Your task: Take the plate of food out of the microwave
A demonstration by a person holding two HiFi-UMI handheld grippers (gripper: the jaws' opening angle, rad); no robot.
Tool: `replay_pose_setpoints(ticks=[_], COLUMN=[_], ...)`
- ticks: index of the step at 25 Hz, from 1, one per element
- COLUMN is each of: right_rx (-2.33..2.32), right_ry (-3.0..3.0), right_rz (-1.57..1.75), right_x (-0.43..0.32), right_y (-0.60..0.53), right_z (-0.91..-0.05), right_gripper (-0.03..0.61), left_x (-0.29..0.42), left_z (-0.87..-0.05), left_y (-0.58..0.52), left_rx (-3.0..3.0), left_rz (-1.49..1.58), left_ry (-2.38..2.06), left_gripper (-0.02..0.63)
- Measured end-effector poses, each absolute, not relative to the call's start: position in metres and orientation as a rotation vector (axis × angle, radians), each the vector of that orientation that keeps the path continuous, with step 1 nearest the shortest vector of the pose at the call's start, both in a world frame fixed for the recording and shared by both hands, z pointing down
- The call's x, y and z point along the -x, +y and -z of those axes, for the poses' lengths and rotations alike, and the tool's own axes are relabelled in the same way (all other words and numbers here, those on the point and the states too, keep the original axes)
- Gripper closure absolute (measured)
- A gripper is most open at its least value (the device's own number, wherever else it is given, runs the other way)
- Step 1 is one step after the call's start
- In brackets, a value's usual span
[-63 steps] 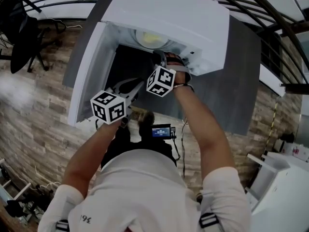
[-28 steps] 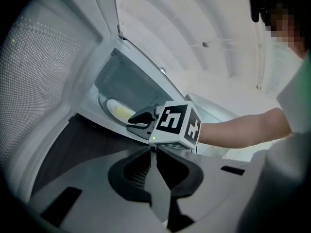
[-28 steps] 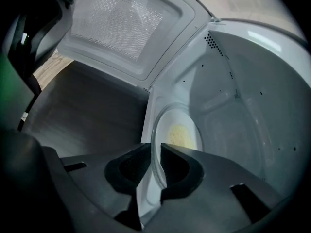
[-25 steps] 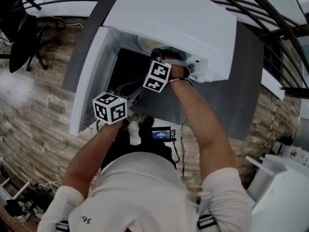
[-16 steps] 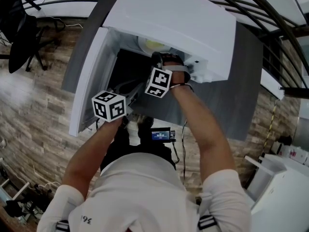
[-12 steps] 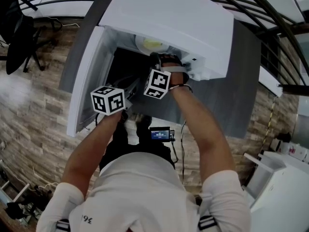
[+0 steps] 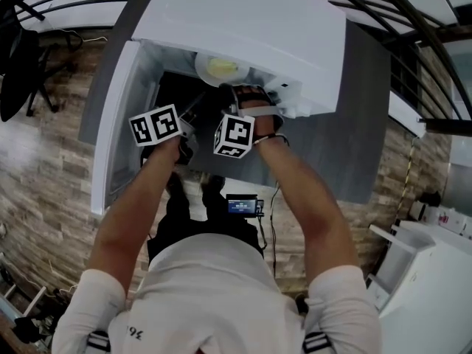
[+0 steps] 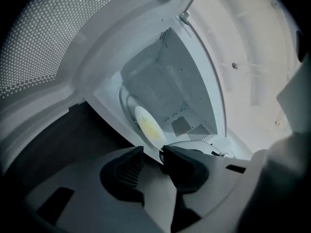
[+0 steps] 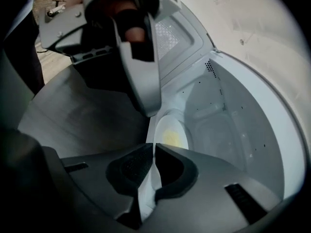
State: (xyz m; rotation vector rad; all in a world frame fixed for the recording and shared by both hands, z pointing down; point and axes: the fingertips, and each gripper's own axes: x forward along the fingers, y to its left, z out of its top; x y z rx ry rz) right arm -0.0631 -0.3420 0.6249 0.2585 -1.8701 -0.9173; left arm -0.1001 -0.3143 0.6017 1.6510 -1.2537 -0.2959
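- Right claw (image 9: 153,147): jaws pressed nearly together, pinching the near rim of the plate (image 9: 170,132); a thin white edge shows b/w the pads.
- Plate sits inside the microwave (image 7: 243,21) cavity, low, close to the front opening; white, round.
- Food (image 9: 171,139): pale yellow patch at the plate's centre, can't tell what it is.
- Left claw (image 8: 153,152): jaws spread w/ a clear gap and gripping nothing, pointing into the cavity just beside the plate's rim, to the left of the right claw.
- Door (image 7: 110,124) swung wide open on the left, perforated window panel facing the claws.
- Microwave is white and stands on a grey tabletop (image 7: 358,124).
- Both forearms reach fwd from a white shirt; marker cubes sit side by side at the opening.
- Wood-look floor (image 7: 44,161) on the left.
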Motion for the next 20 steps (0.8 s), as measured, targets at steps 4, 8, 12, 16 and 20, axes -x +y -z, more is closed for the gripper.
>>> replay_pose_setpoints(ticks=[4,8,12,16,20], right_rx=[-0.254,-0.247,-0.236,-0.224,-0.213], right_ry=[-1.882,-1.895,-1.906,-1.918,-1.933], right_rz=[0.926,0.945,0.955,0.972,0.981], right_x=[0.059,0.056,0.051,0.045,0.039], right_y=[-0.338,-0.335,-0.330,-0.327,-0.324], right_z=[-0.624,-0.621,-0.619,-0.618,-0.617], right_gripper=[0.558,0.560,0.560,0.560,0.561], left_x=[0.110,0.119,0.128,0.129,0.122], left_z=[-0.605,-0.609,-0.615,-0.623,-0.624], left_y=[-0.333,-0.346,-0.355,-0.364,-0.372], left_rx=[-1.618,-1.599,-1.579,-1.578,-1.608], left_rz=[0.344,0.355,0.346,0.325,0.320], left_ry=[-1.279,-1.296,-1.318,-1.295,-1.254], left_gripper=[0.502,0.503,0.502,0.502,0.502])
